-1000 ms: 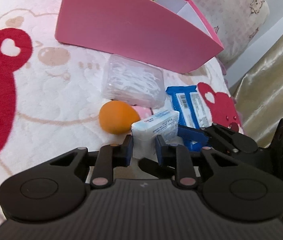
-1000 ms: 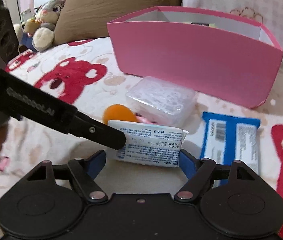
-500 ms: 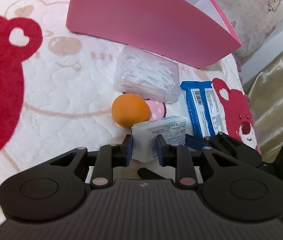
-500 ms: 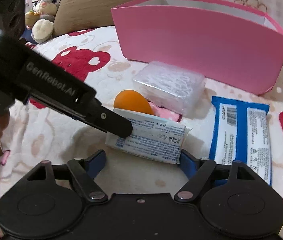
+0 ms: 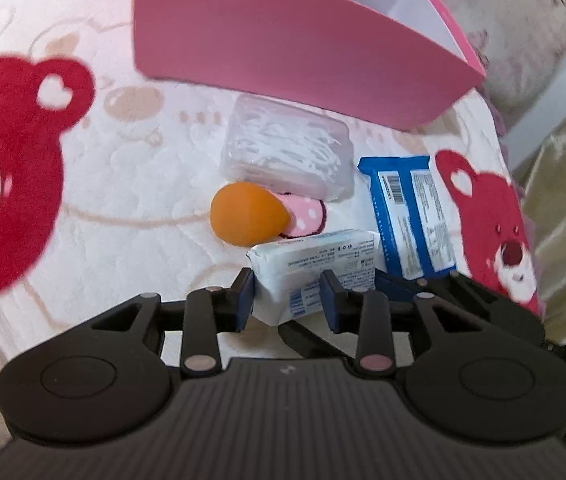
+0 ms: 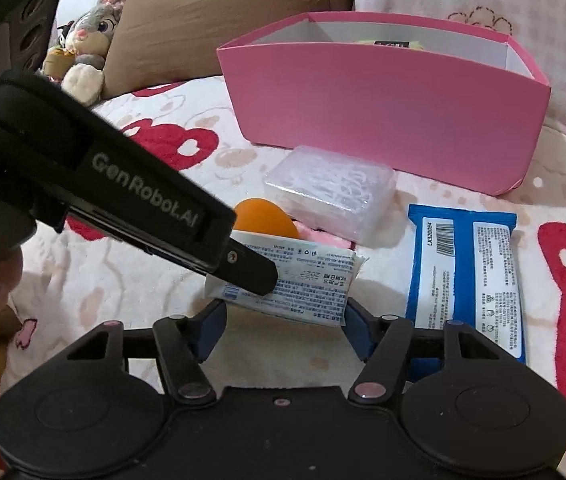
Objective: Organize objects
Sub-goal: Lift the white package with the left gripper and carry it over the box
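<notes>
Nearest to you, your left gripper (image 5: pixel 286 300) has the white tissue pack (image 5: pixel 315 270) between its blue pads; its jaws are opening, the right pad still lying on the pack's printed face and the left pad at its near-left corner, so the hold is loosening rather than fully let go. In the right wrist view that same gripper (image 6: pixel 259 276) reaches in from the left, its dark finger laid across the tissue pack (image 6: pixel 303 284), which hangs tilted above the bedspread. Your right gripper (image 6: pixel 279 320) sits just below the pack with its jaws closing; the pack's lower edge lies between the two blue pads, and the right pad is at the pack's right end, but the left pad stands a little clear, so it is not yet clamped. Just beyond the pack lies the orange egg-shaped sponge (image 5: pixel 249 214), touching a pink dotted item (image 5: pixel 307 216) on its right. To the right of these, the blue wrapped packet (image 6: pixel 467 276) lies flat on the white bedspread with red bears (image 5: pixel 83 240). Farther on sits the clear plastic case of white picks (image 5: pixel 289 152), and behind it the pink box (image 6: pixel 387 108) stands open, with something green showing inside. Far left, a plush rabbit (image 6: pixel 91 52) leans by a brown pillow (image 6: pixel 223 12).
</notes>
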A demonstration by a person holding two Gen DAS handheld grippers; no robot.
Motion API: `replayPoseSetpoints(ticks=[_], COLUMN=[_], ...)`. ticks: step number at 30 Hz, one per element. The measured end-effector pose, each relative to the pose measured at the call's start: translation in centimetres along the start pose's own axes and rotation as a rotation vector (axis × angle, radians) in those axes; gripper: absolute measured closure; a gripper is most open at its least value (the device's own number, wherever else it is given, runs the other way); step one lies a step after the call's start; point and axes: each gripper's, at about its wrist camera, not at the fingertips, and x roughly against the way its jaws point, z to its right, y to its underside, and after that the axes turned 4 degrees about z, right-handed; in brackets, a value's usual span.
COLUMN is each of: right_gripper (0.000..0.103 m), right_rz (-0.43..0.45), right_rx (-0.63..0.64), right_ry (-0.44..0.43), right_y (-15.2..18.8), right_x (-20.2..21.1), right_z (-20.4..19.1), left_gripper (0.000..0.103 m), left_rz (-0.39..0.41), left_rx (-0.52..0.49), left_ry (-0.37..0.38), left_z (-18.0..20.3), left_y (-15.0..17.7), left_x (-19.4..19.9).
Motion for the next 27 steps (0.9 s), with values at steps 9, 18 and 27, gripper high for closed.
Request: replayPoseSetpoints(ticks=[9,18,27], right_gripper=[0.035,0.035,0.036], right_rz=[-0.035,-0.058,-0.034], right_rx=[-0.013,-0.044,-0.058], right_ry=[0.029,0.036,0.103], right_y=[0.3,-1.0,-3.3], right_x=[1.1,4.2,6.4], right_z=[0.0,-1.0,-3.0], left_gripper=[0.070,0.070,0.070], left_rz=[-0.031,-0.063,-0.074], left_rx=[-0.036,-0.094,-0.125], left_ry=[0.042,0.148,0.221], left_z=[0.6,0.3,0.1], left_y=[0.3,0.2,-1.3], left_x=[0.0,2.5,5.2])
